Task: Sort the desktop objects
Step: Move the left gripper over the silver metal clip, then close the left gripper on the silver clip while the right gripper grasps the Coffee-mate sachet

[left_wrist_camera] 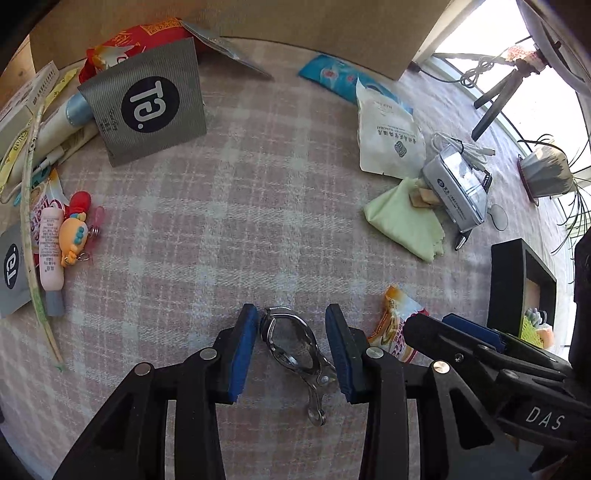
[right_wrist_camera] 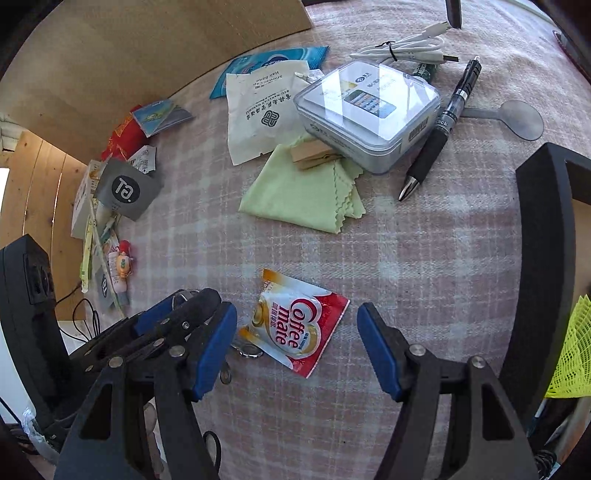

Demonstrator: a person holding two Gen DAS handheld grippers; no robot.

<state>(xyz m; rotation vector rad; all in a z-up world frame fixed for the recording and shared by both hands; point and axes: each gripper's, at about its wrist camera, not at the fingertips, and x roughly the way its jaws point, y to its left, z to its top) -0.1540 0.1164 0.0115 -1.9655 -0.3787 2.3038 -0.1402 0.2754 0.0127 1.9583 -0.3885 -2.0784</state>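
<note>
Shiny metal nail clipper (left_wrist_camera: pixel 295 347) between my gaping left claw (left_wrist_camera: pixel 291 350), untouched; red-white Coffee-mate sachet (right_wrist_camera: pixel 299 328) at 3 o'clock, inside my wide-open, empty right claw (right_wrist_camera: pixel 297 350).

Worktop (left_wrist_camera: pixel 258 206) covered in pink-and-white plaid cloth (right_wrist_camera: pixel 424 258). Brown cardboard panel (left_wrist_camera: pixel 295 22) upright along far edge, forming a backdrop. Pale wooden board (right_wrist_camera: pixel 33 177) to the left, grain visible. Bright window (left_wrist_camera: pixel 491 33) at upper right, overexposed; daylight falling across that side of the cloth. Black tripod legs (left_wrist_camera: pixel 495 99) standing near the window. Potted plant with thin trailing leaves (left_wrist_camera: pixel 550 170) near right edge. Black open-fronted box (left_wrist_camera: pixel 517 288) at right.
</note>
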